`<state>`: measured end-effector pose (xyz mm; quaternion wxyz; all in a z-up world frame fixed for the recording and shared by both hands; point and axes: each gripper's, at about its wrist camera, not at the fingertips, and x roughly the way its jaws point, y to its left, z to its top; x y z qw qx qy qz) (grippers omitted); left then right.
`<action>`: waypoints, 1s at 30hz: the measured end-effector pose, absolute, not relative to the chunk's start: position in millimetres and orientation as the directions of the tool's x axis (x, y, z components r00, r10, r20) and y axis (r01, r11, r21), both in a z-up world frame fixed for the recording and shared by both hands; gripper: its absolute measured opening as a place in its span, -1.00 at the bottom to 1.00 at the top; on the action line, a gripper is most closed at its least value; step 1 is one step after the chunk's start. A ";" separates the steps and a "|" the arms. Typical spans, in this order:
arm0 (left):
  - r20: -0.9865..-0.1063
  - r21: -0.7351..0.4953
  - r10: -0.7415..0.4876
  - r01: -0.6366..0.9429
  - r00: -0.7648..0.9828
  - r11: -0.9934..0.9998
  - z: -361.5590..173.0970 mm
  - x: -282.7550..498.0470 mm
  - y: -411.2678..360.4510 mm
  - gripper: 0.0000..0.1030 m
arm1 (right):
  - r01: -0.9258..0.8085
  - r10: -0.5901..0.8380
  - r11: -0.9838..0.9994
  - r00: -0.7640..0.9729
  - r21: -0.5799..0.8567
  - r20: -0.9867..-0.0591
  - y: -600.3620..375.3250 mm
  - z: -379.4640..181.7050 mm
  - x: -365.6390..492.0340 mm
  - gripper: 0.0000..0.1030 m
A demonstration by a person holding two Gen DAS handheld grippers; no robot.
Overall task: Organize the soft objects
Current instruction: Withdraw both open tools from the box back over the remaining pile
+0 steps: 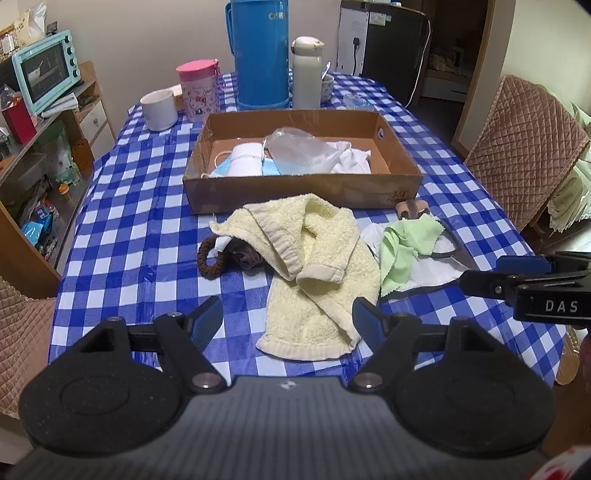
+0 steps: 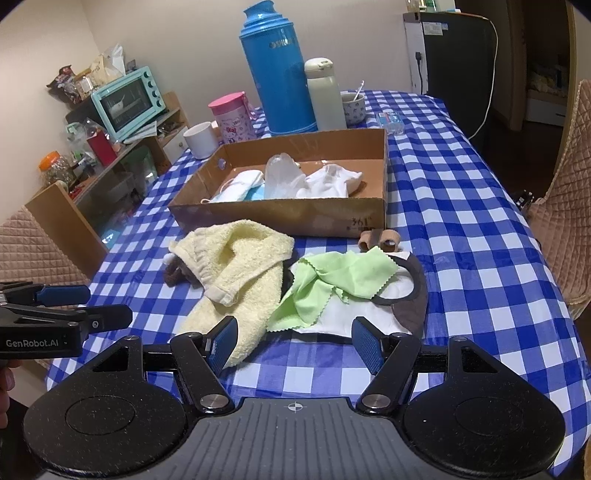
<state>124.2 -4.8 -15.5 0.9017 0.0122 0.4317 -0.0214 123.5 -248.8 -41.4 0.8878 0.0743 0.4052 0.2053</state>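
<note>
Both claws hang wide and empty. The yellow towel lies just ahead of the left claw, the green cloth ahead of the right claw; the cardboard box beyond probably awaits them, so a descent and pinch come next.

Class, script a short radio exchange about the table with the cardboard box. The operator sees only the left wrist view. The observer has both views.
Operator: My frame cuts off the top of the blue thermos. Is it capped?
Observer: Yes. The right wrist view shows the whole top, with a matching blue cap on it.
Operator: What lies under the green cloth? I can only make out white and a dark edge.
Observer: Under it is a white piece. A dark grey-brown fabric with a black band runs along the white piece's right side.
</note>
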 end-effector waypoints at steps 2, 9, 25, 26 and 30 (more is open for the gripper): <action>-0.785 -0.004 -0.032 0.048 0.619 0.999 -18.5 126.7 -5.4 0.46 | -0.301 0.421 0.906 0.588 0.296 -0.691 -248.9 -43.3 125.3 0.33; -0.784 -0.012 -0.050 0.065 0.619 0.998 -29.0 133.5 -9.7 0.46 | -0.291 0.410 0.912 0.588 0.291 -0.698 -248.2 -52.7 133.3 0.32; -0.775 0.000 -0.064 0.101 0.629 0.995 -46.5 168.9 -17.4 0.46 | -0.300 0.396 0.917 0.597 0.264 -0.698 -240.4 -67.1 164.9 0.32; -0.775 0.001 -0.065 0.104 0.629 0.995 -47.4 171.8 -17.8 0.46 | -0.301 0.396 0.917 0.597 0.263 -0.698 -238.8 -67.8 167.2 0.32; -0.778 0.001 -0.069 0.111 0.624 0.994 -51.7 182.9 -19.1 0.46 | -0.306 0.397 0.916 0.594 0.260 -0.700 -234.3 -72.7 177.5 0.32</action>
